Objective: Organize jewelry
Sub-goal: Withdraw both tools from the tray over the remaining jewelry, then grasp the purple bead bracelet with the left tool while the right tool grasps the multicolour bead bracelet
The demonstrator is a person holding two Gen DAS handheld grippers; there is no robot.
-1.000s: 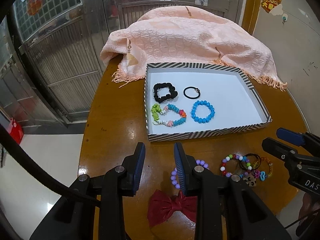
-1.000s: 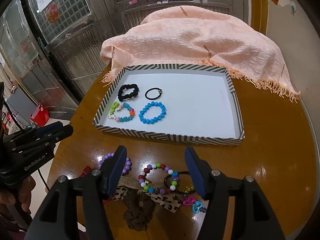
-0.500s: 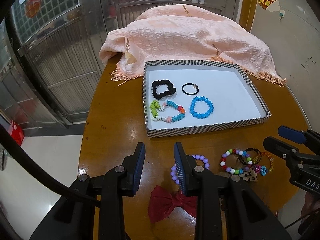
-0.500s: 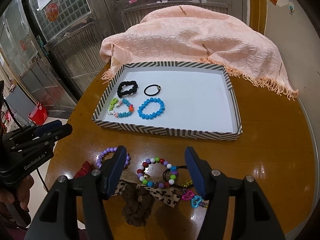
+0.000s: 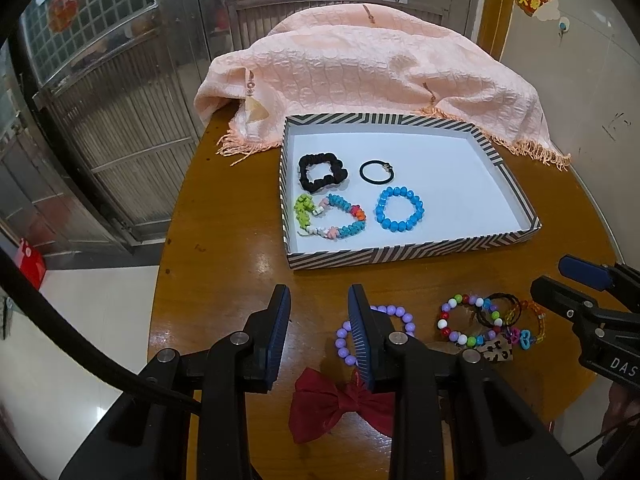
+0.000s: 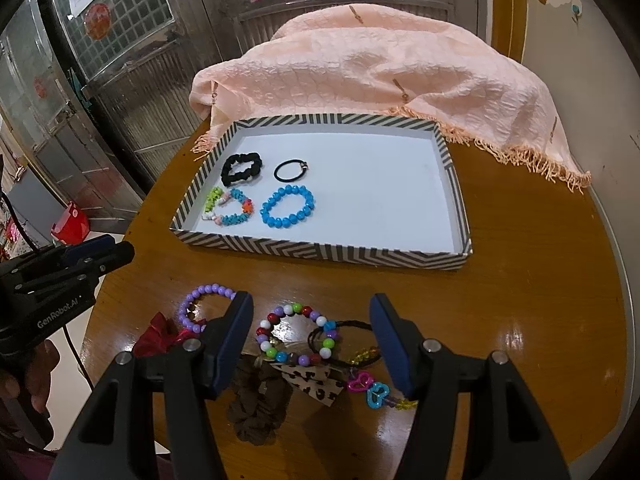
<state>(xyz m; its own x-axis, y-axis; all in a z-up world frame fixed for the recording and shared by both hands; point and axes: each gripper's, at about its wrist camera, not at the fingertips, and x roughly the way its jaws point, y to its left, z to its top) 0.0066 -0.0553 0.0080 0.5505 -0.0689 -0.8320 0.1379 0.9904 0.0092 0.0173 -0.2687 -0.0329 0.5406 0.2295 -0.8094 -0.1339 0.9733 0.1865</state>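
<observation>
A striped tray [image 5: 400,254] [image 6: 320,250] on the round wooden table holds a black scrunchie [image 5: 322,171] [image 6: 241,167], a thin black hair tie [image 5: 376,171] [image 6: 291,169], a blue bead bracelet [image 5: 399,214] [image 6: 287,205] and a multicolour charm bracelet [image 5: 330,218] [image 6: 228,208]. In front of the tray lie a purple bead bracelet [image 5: 396,314] [image 6: 200,300], a multicolour bead bracelet [image 5: 460,320] [image 6: 298,334], a red bow [image 5: 332,404] and a brown scrunchie [image 6: 256,404]. My left gripper [image 5: 318,334] is open and empty beside the purple bracelet. My right gripper [image 6: 312,340] is open and empty above the multicolour bracelet.
A pink fringed cloth [image 5: 360,80] [image 6: 380,68] is draped over the back of the table behind the tray. A leopard-print piece [image 6: 316,384], black cords [image 6: 348,336] and small heart charms [image 6: 368,388] lie by the multicolour bracelet. The table edge is close on the left and right.
Both grippers have drawn back slightly from the tray, so the tray sits farther up in both views. Both stay open and empty.
</observation>
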